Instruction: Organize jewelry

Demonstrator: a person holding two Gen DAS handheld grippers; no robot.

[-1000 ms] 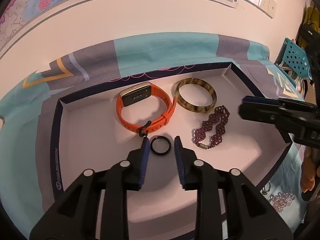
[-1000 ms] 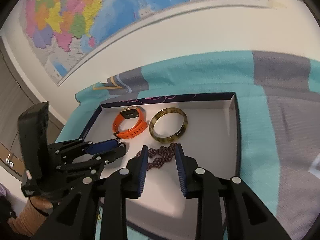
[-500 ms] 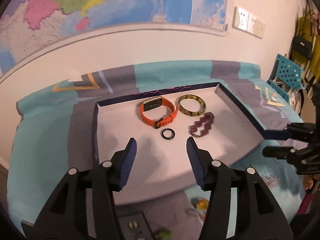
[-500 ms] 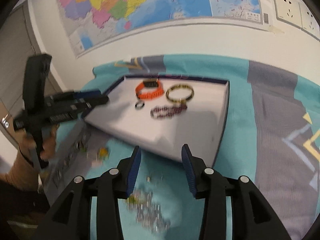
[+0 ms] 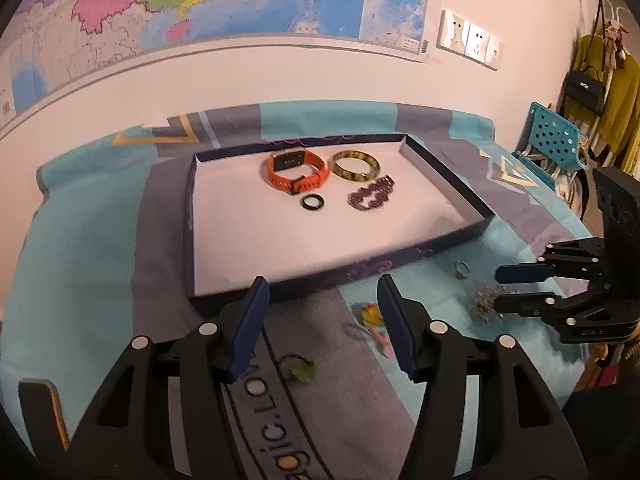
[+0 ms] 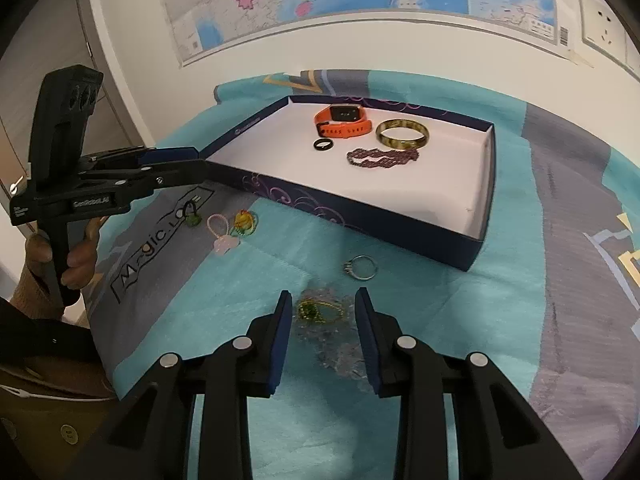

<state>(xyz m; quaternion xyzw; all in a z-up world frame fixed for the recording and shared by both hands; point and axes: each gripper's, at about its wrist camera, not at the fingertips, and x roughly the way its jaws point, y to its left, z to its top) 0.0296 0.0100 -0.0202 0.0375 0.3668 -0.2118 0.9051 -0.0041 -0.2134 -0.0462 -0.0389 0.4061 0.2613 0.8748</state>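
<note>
Inside tray (image 6: 489,184), orange watch (image 6: 343,121), bangle (image 6: 402,133), black ring (image 6: 322,144), beaded bracelet (image 6: 382,157); outside it, left gripper (image 5: 320,318) released, right gripper (image 6: 322,328) released astride clear-bead bracelet (image 6: 320,314)

"Magic.L…" is printed on the grey band of the cloth (image 6: 160,236), at eight o'clock from the tray (image 6: 486,184); remaining letters hidden
</note>
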